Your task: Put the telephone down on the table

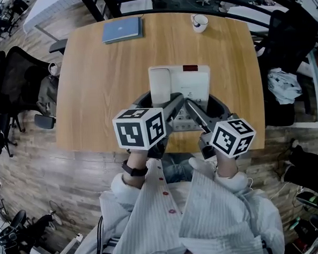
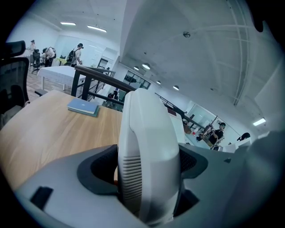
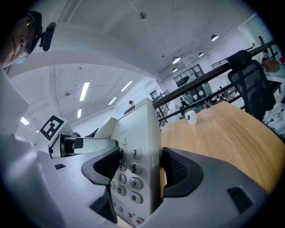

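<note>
A white desk telephone [image 1: 179,90] is held over the near half of the wooden table [image 1: 97,84], a little above its surface. My left gripper [image 2: 149,189] is shut on the handset side of the telephone [image 2: 149,156], whose ribbed earpiece end shows between the dark pads. My right gripper [image 3: 138,178] is shut on the keypad side of the telephone [image 3: 136,156], with the number keys facing the left pad. In the head view both grippers [image 1: 172,120] [image 1: 199,121] meet at the phone's near edge.
A blue book [image 1: 122,30] lies at the table's far left, and a white cup [image 1: 199,22] stands at the far right. Black office chairs [image 1: 8,79] sit to the left, another chair [image 1: 290,40] with a cloth bundle to the right.
</note>
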Available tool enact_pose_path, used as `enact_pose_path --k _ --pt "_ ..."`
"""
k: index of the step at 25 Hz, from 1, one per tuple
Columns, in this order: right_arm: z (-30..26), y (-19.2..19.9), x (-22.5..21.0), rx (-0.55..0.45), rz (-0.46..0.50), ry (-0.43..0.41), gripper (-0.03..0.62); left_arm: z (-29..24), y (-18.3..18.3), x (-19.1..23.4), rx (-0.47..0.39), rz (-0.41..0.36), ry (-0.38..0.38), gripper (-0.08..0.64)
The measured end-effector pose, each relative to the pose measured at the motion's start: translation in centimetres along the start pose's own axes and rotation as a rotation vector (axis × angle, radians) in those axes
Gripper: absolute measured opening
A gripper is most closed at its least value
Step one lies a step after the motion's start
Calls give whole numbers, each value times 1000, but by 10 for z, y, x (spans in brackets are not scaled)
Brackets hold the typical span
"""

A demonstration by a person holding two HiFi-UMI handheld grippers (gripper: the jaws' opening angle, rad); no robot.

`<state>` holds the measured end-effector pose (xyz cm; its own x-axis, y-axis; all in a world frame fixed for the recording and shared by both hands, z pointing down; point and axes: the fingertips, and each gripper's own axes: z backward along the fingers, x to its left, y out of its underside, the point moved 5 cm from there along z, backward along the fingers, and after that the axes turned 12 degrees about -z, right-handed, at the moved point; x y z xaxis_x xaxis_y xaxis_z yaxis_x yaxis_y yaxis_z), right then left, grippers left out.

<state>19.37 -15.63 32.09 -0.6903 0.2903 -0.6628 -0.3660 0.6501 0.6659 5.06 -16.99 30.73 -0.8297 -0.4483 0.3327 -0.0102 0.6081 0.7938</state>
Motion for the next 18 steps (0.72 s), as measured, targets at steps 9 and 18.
enact_pose_path --k 9,18 --pt "-24 12 -2 42 -34 19 299 -6 9 25 43 32 -4 390" --pt "-42 30 -27 108 -80 40 299 -29 33 40 105 83 -12 390"
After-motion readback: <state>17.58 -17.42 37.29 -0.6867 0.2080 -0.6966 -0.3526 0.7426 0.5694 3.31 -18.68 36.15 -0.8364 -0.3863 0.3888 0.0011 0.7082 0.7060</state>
